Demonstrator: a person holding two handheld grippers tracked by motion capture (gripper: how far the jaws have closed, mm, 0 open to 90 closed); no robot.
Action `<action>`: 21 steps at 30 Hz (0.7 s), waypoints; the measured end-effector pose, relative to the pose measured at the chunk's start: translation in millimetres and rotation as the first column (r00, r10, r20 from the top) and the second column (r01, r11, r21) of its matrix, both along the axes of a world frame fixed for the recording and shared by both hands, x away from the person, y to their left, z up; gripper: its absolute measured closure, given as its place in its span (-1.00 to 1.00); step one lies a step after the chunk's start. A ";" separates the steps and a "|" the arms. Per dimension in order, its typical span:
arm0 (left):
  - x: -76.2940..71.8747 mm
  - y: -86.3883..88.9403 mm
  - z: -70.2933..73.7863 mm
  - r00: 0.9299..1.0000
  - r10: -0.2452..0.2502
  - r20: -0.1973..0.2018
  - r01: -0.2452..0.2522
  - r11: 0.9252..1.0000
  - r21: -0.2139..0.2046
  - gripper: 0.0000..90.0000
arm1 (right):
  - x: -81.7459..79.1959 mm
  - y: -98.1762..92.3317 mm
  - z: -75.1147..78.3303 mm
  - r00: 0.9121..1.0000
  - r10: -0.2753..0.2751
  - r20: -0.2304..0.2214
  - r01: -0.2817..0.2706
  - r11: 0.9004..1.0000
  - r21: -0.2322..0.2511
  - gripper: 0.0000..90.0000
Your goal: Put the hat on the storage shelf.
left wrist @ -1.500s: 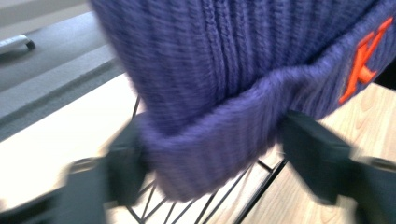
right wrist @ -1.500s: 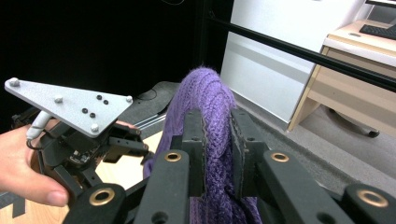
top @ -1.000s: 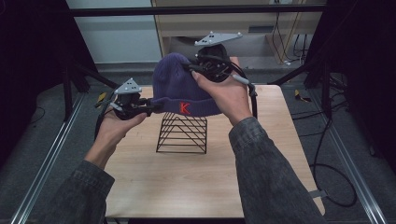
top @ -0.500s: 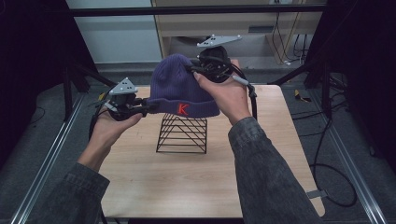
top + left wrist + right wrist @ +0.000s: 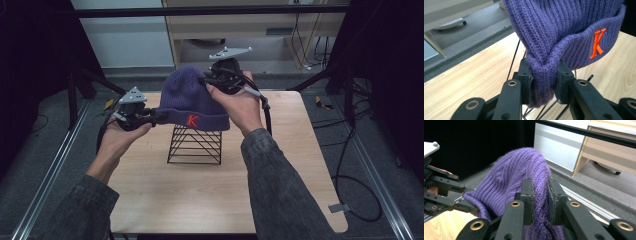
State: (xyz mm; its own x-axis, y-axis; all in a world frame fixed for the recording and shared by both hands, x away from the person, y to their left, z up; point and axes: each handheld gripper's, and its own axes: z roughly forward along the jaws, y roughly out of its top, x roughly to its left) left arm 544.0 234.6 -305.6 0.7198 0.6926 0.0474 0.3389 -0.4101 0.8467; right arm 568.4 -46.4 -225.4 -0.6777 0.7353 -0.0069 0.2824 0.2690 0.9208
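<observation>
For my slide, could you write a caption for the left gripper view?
Left gripper pinching the folded cuff of a purple knit beanie above a black wire rack.

The purple knit hat (image 5: pixel 192 97) has come down — a second ago its folded brim hung just above the top of the black wire rack (image 5: pixel 195 145), and now the brim overlaps the rack's top edge. The right gripper (image 5: pixel 210 82), clamped on the hat's far side, has sunk with it — slightly lower against the background.
</observation>
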 end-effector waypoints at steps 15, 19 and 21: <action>-1.2 2.8 -19.2 1.000 0.002 -0.025 -0.002 1.000 0.013 0.56 | 0.0 6.6 -21.8 0.999 0.022 -0.035 -0.023 0.999 -0.035 0.69; -0.9 4.9 -24.7 0.999 0.004 -0.034 -0.004 1.000 0.016 0.56 | -0.4 8.7 -25.3 0.999 0.026 -0.038 -0.028 0.999 -0.045 0.69; -1.4 5.4 -26.1 0.999 0.005 -0.035 -0.005 1.000 0.012 0.56 | -1.0 8.6 -27.2 0.999 0.024 -0.041 -0.026 0.998 -0.053 0.68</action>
